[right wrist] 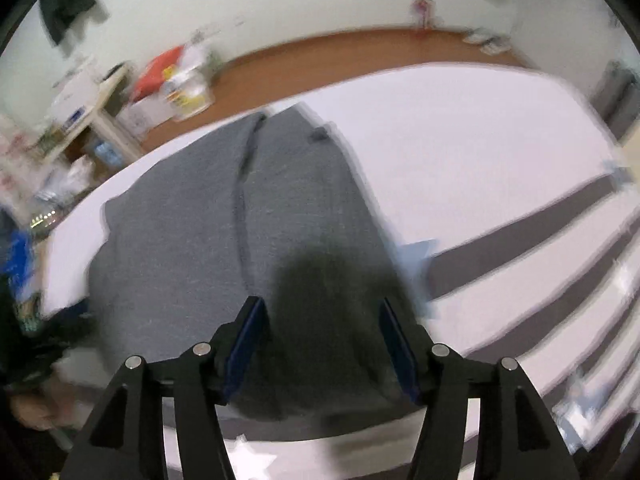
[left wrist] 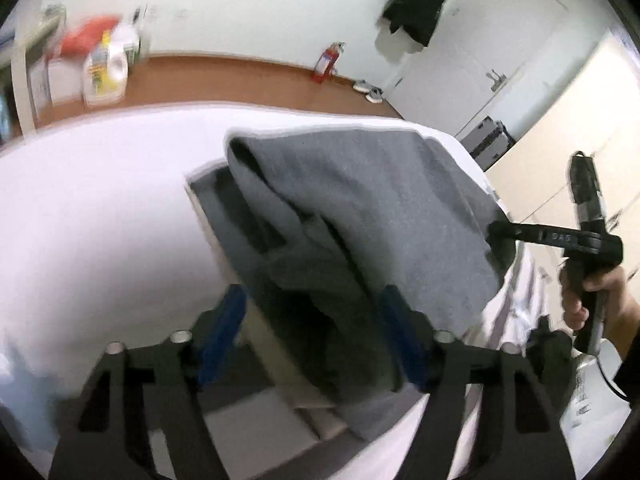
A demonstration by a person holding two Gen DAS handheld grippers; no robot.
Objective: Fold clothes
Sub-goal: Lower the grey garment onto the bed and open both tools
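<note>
A grey garment [left wrist: 360, 216] is seen lifted above the white bed [left wrist: 100, 208], its folds hanging between the blue pads of the left gripper [left wrist: 316, 344], whose jaws stand apart. At the garment's right edge the right gripper [left wrist: 496, 232] is seen, held by a hand [left wrist: 588, 292]; whether it is clamped there cannot be told. In the right wrist view its jaws stand apart over the cloth. A red extinguisher [left wrist: 328, 62] stands by the far wall.

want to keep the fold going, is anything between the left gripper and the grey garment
Nothing visible stands between them. The left gripper is open with the grey garment bunched directly between its fingers. The right gripper meets the garment's far edge, well off to the side.
</note>
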